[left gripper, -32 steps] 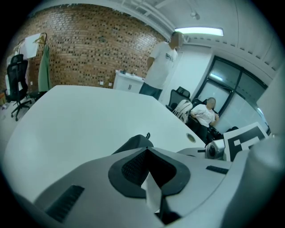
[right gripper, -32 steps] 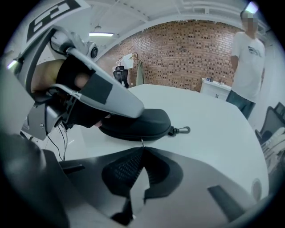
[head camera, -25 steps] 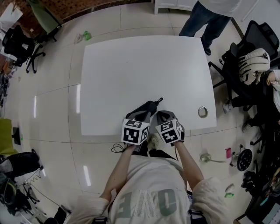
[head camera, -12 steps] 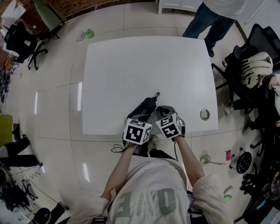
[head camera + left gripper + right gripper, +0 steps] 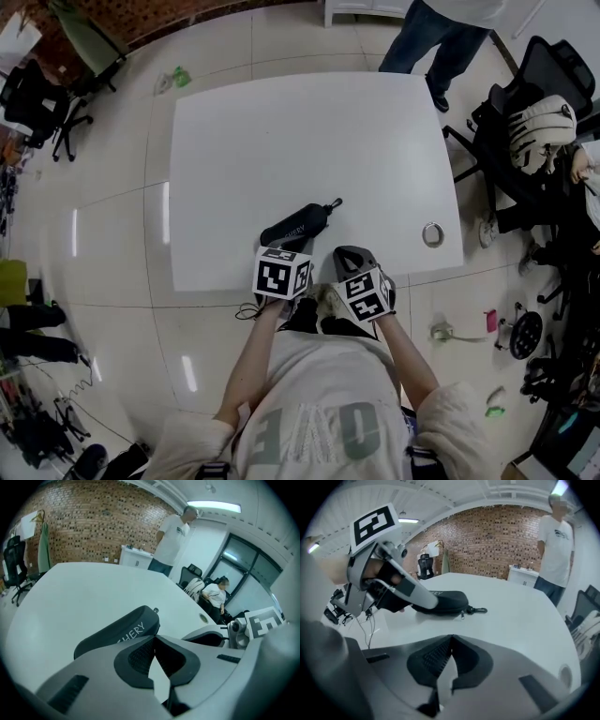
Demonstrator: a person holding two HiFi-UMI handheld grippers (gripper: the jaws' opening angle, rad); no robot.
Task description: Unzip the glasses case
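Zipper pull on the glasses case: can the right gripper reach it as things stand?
Probably yes. The zipper pull hangs on the side of the glasses case facing the right gripper, only bare table between. The left gripper is at its other end. Right jaws are shut; they must open first.

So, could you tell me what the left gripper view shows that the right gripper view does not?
Only the left gripper view: the right gripper from outside and a seated person by the windows. Only the right gripper view: the case's zipper pull and the left gripper from outside. Both: the glasses case on the white table, a standing person, shut empty jaws.
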